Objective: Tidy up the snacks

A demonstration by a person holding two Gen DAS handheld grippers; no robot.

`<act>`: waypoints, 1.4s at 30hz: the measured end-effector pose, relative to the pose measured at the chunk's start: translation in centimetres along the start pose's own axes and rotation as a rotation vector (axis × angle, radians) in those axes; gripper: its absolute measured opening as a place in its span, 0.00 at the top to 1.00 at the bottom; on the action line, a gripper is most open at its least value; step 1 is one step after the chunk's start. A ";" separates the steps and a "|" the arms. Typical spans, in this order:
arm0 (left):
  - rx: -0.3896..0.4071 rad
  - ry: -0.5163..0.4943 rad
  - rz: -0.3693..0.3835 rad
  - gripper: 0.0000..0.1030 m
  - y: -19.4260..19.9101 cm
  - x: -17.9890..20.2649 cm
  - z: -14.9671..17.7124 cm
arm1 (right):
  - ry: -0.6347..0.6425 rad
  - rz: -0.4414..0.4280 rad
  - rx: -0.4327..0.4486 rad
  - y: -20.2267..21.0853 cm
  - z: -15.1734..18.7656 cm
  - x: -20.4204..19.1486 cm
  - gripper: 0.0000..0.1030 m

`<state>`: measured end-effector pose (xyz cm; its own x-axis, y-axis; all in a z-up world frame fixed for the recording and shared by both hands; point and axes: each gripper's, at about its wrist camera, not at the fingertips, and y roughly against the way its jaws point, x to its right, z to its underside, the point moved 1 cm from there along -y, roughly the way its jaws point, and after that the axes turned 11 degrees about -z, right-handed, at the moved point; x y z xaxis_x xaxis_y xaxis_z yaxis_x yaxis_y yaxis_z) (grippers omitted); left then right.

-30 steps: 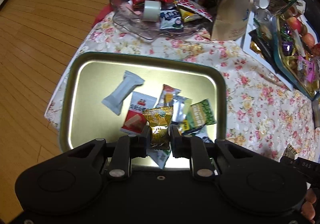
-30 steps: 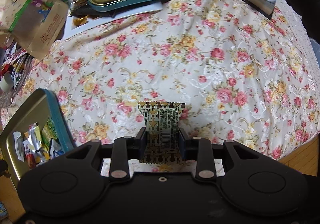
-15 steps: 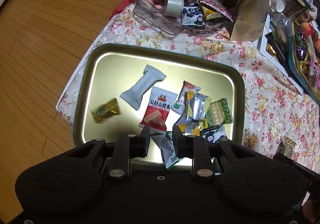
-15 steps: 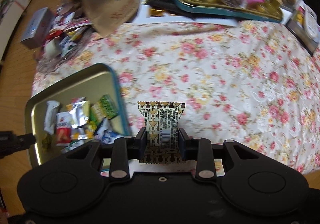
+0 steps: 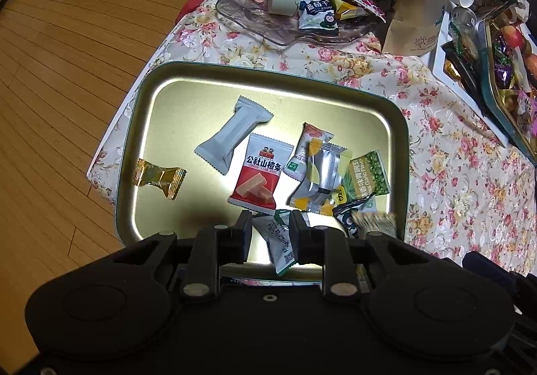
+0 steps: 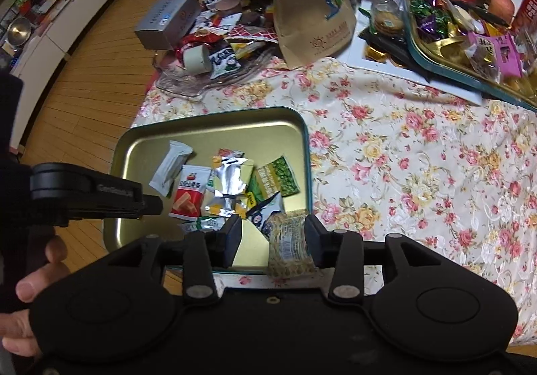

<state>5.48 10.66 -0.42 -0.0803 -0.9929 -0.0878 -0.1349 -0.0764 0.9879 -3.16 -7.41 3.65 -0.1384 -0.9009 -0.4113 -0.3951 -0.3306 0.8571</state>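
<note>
We have the right gripper (image 6: 272,233) spread over the near right corner of the gold tin tray (image 6: 303,137), and the brown patterned snack packet (image 6: 289,242), blurred, seems to be dropping free against the right finger. Best to hold level so it falls inside the rim. Our left gripper (image 5: 270,228) is parted and empty above the crinkly foil wrappers. The tray is smooth metal; the floral cloth (image 6: 419,167) on the desk looks soft.

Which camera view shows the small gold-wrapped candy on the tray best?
The left wrist view: the small gold-wrapped candy lies unobstructed on the gold metal tray, near its left rim. In the right wrist view, the left gripper hides that area.
</note>
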 end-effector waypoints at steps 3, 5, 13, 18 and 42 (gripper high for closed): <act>0.002 -0.009 0.001 0.67 0.0 0.2 0.1 | -0.015 -0.022 -0.003 0.0 -0.1 0.4 0.57; 0.003 -0.017 -0.005 0.67 0.0 0.4 0.1 | -0.021 -0.008 -0.008 -0.2 -0.1 0.6 0.57; -0.008 -0.046 -0.022 0.67 -0.4 1.4 0.6 | -0.038 0.141 -0.055 -2.3 0.6 2.1 0.57; 0.005 -0.066 -0.047 0.67 -0.6 2.1 1.1 | -0.015 0.146 -0.059 -2.6 1.2 2.2 0.57; 0.129 -0.137 -0.107 0.67 0.1 4.7 2.6 | -0.110 0.222 -0.093 -3.8 0.8 4.7 0.57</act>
<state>2.56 6.19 -1.02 -0.1913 -0.9573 -0.2169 -0.2749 -0.1599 0.9481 -3.00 -10.16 -1.80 -0.3123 -0.9201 -0.2365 -0.2598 -0.1568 0.9529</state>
